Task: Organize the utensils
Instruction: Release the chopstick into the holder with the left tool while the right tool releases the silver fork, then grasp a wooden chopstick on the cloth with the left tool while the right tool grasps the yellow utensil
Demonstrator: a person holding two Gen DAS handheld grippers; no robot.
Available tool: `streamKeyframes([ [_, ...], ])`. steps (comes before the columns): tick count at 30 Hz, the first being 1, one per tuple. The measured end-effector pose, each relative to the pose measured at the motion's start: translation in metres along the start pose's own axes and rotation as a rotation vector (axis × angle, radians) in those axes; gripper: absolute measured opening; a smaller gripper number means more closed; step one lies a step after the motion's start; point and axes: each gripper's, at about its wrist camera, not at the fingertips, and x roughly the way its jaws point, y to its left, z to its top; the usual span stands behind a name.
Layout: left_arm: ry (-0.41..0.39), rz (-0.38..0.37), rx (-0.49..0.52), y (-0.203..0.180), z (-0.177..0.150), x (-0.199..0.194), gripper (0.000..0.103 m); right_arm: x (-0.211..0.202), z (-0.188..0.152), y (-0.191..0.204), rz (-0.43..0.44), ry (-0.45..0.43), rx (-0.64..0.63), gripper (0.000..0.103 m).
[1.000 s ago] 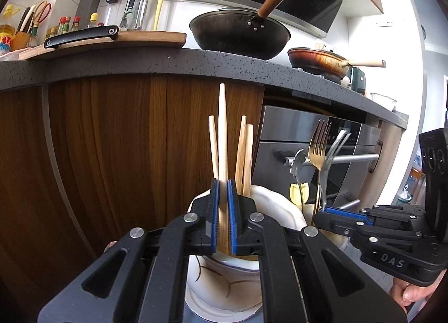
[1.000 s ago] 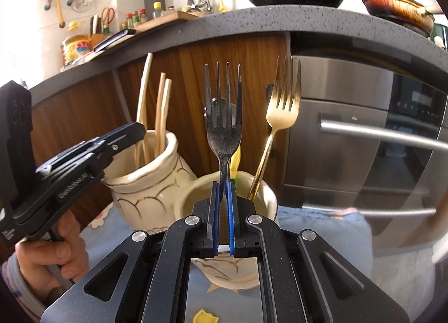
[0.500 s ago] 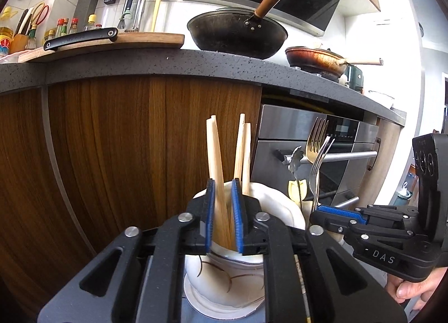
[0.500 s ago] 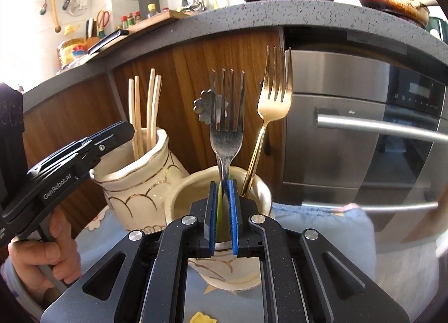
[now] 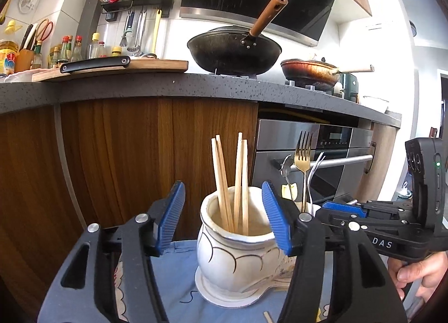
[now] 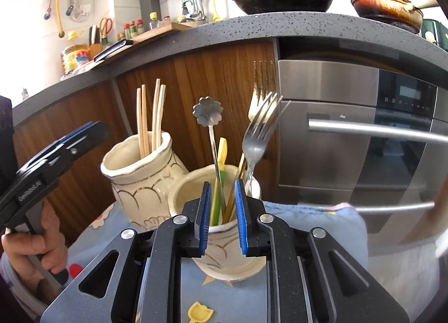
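Standing behind jars point(image 5: 238, 250), oven point(image 6: 364, 138), wok point(image 5: 233, 53), cutting board point(image 5: 112, 69)

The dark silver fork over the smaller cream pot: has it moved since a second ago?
Yes. The dark silver fork has dropped into the smaller cream pot and tipped right, against the gold fork, released by the right gripper, whose jaws just opened.

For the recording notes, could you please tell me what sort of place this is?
Most likely a home kitchen. A black wok and a frying pan sit on the dark counter, a steel oven is built in below, and sauce bottles line the wall.
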Motion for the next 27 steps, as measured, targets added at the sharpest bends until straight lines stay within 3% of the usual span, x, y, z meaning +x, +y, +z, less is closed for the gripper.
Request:
streamKeyframes([
  [14,0.074,0.025,-0.025,0.014,-0.025,-0.025,0.061,-0.035,-0.021,-0.006,-0.007,-0.004,0.020,0.028],
  [19,0.154,0.023,-0.068,0.020,-0.045,-0.025,0.061,-0.032,-0.041,-0.014,0.000,0.071,0.063,0.028],
  [27,0.346,-0.031,-0.022,-0.002,-0.081,-0.010,0.061,-0.023,-0.075,-0.005,0.023,0.181,0.079,0.037],
])
